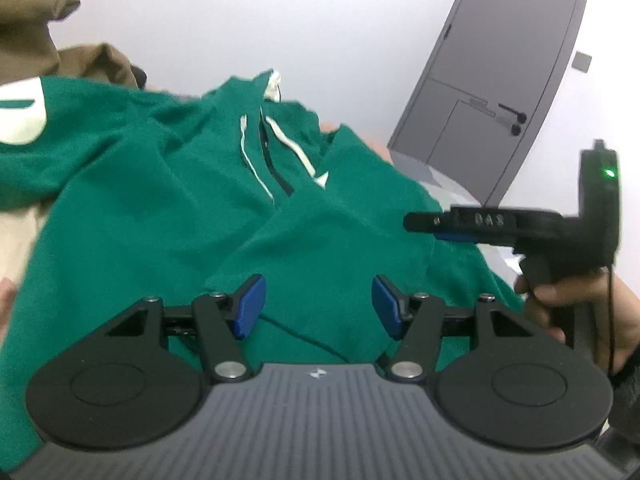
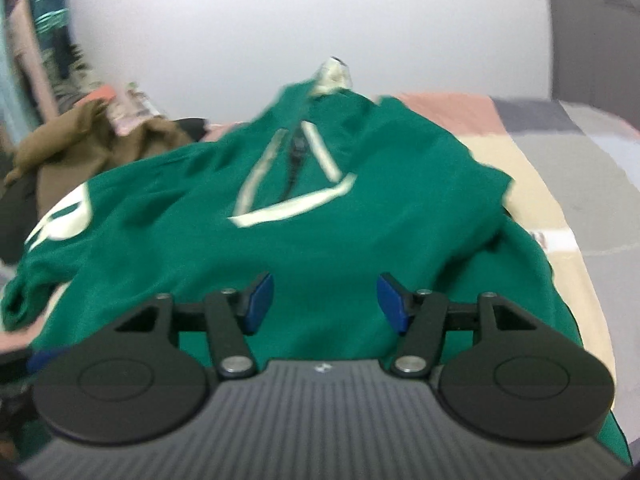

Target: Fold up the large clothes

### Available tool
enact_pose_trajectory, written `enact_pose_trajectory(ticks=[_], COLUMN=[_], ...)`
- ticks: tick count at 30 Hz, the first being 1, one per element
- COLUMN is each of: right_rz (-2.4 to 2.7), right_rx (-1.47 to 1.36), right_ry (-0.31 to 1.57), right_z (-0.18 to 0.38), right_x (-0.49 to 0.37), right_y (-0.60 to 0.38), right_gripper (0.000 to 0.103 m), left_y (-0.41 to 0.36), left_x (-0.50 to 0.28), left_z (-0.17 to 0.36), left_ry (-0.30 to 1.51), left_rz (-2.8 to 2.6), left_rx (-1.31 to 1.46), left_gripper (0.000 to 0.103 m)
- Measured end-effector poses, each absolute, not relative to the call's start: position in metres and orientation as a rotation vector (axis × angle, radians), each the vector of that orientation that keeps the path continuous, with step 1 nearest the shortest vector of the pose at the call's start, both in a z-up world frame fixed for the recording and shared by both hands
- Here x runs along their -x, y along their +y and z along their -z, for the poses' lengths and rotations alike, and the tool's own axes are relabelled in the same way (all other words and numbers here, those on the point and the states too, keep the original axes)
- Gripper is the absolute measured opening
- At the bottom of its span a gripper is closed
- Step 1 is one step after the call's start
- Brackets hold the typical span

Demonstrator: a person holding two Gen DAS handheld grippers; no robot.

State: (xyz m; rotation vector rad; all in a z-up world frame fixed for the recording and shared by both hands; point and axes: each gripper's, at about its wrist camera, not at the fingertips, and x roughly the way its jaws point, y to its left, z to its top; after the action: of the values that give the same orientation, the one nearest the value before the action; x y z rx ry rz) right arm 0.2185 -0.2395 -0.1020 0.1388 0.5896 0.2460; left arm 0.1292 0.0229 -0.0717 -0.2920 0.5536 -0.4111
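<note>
A large green hoodie (image 1: 168, 184) with white drawstrings and white lettering lies spread and rumpled on a bed; it also shows in the right wrist view (image 2: 320, 216). My left gripper (image 1: 319, 306) is open and empty, hovering over the hoodie's near part. My right gripper (image 2: 325, 302) is open and empty, also above the near part of the hoodie. In the left wrist view the right gripper (image 1: 416, 226) comes in from the right, held by a hand, over the hoodie's right edge.
A brown garment (image 1: 36, 36) is heaped at the far left, also seen in the right wrist view (image 2: 80, 136). The bed cover (image 2: 560, 184) has pink, cream and grey patches. A grey door (image 1: 500, 80) stands behind on the right.
</note>
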Motion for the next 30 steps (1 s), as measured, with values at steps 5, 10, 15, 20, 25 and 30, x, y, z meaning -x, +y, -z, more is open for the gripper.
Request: enact_pose_trajectory(ticks=[5, 10, 15, 20, 25, 30], right_rz=[-0.327, -0.384, -0.390, -0.388, -0.397, -0.401], right_rx=[-0.087, -0.080, -0.034, -0.001, -0.005, -0.008], right_ry=[0.566, 0.603, 0.651, 0.704, 0.705, 0.706], right_z=[0.094, 0.106, 0.127, 0.148, 0.150, 0.150], right_x=[-0.195, -0.184, -0.182, -0.188, -0.188, -0.188], right_y=[-0.214, -0.191, -0.171, -0.163, -0.163, -0.165], right_gripper=[0.060, 0.060, 0.059, 0.059, 0.060, 0.060], left_y=[0.039, 0.059, 0.075, 0.098, 0.121, 0.126], left_x=[-0.125, -0.124, -0.124, -0.125, -0.130, -0.132], left_z=[0.061, 0.054, 0.048, 0.046, 0.049, 0.056], left_ry=[0.503, 0.489, 0.478, 0.478, 0.498, 0.529], left_rz=[0.349, 0.273, 0.191, 0.102, 0.002, -0.062], left_rx=[0.331, 0.343, 0.330, 0.356, 0.417, 0.420], left_gripper=[0.065, 0.065, 0.065, 0.066, 0.068, 0.068])
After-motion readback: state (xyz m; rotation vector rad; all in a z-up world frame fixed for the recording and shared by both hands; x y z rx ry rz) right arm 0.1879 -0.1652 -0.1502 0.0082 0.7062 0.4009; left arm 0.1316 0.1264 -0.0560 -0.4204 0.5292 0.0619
